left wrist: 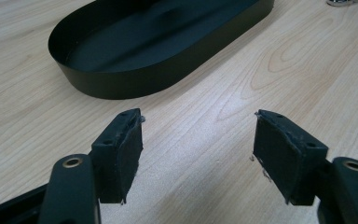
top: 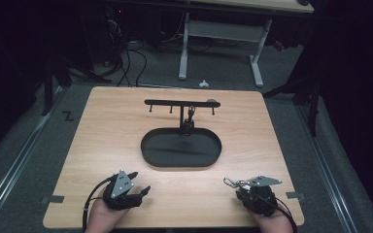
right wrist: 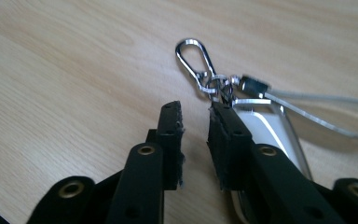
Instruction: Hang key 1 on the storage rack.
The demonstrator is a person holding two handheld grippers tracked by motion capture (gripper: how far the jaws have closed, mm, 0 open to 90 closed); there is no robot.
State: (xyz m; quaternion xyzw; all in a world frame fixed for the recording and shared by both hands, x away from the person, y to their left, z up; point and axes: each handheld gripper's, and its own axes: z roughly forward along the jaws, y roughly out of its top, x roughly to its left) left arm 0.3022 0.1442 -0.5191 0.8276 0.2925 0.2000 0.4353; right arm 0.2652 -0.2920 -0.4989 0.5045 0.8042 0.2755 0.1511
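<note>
The right gripper [right wrist: 193, 119] lies low over the pale wooden table [right wrist: 74, 70], jaws slightly parted and holding nothing, beside a silver metal keychain clasp [right wrist: 196, 58]; the left gripper [left wrist: 198, 135] is spread wide.

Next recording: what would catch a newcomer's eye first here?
Probably the black oval tray in the middle of the wooden table, with a black hook rack rising from its far edge and something small and dark hanging from it. Next, the shiny key ring clip lying on the table just past the right gripper, whose jaws stand slightly apart with nothing between them. The left gripper hovers open near the tray.
</note>
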